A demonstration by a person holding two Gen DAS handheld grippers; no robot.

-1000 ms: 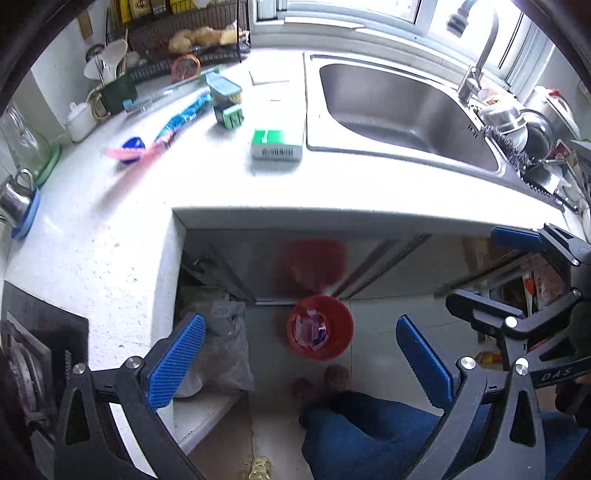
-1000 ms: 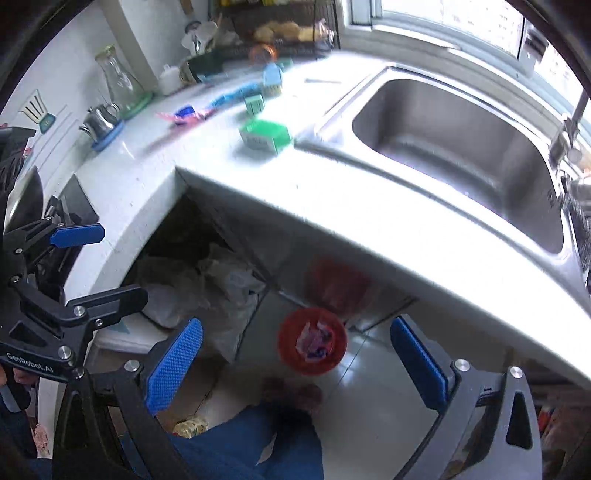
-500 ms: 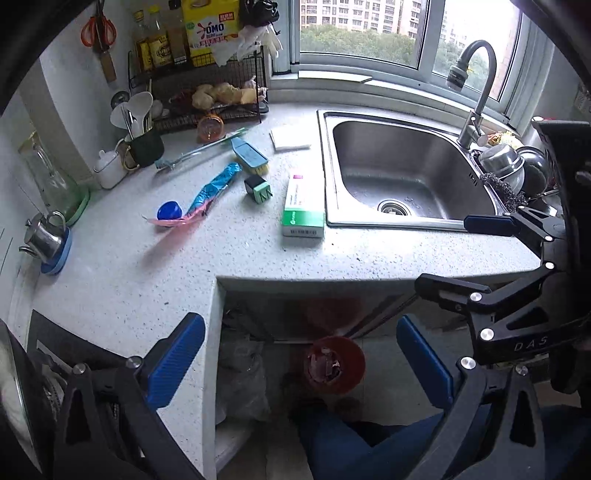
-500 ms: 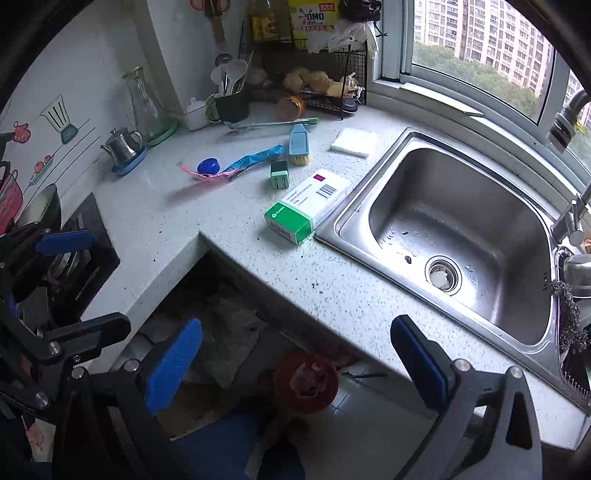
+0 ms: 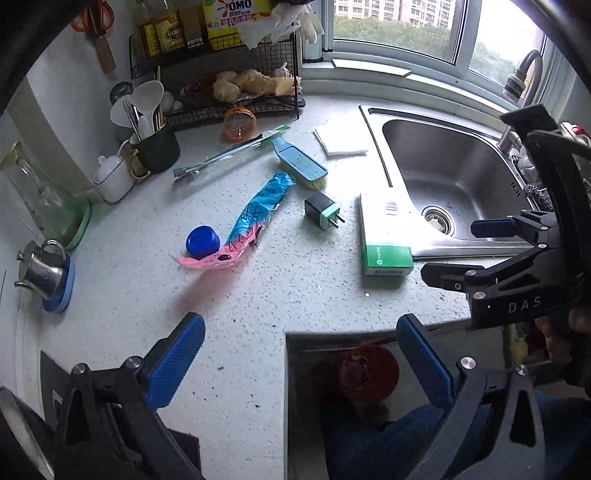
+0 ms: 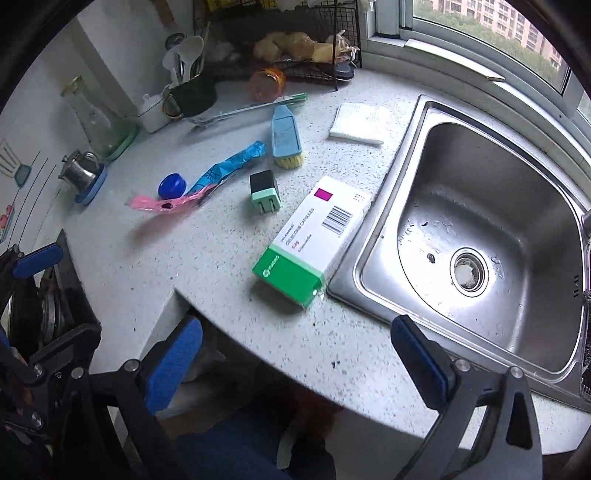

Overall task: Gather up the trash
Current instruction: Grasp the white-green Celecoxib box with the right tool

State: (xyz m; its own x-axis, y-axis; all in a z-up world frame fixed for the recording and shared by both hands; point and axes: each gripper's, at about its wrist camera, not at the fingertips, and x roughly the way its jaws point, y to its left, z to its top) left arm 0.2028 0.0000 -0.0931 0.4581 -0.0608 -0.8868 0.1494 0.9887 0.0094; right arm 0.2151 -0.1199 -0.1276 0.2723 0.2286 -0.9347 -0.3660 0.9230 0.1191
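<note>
Both claws, left (image 5: 301, 363) and right (image 6: 295, 363), gape wide and empty over the bench (image 6: 221, 266); ahead lies a light, stiff medicine carton (image 6: 314, 240), likely best pinched across its narrow sides.

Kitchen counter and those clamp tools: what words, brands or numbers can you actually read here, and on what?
"OMO": yellow packet on top of the wire rack.
"DAS": black body of the right gripper, seen from the left camera.
"CELECOXIB CAPSULES": white side of the green-ended box.
Barcode digits, the box's smaller print and its green-end logo: too small to read.
Bottle labels on the rack: blurred.
Blue-pink wrapper print: unreadable.
</note>
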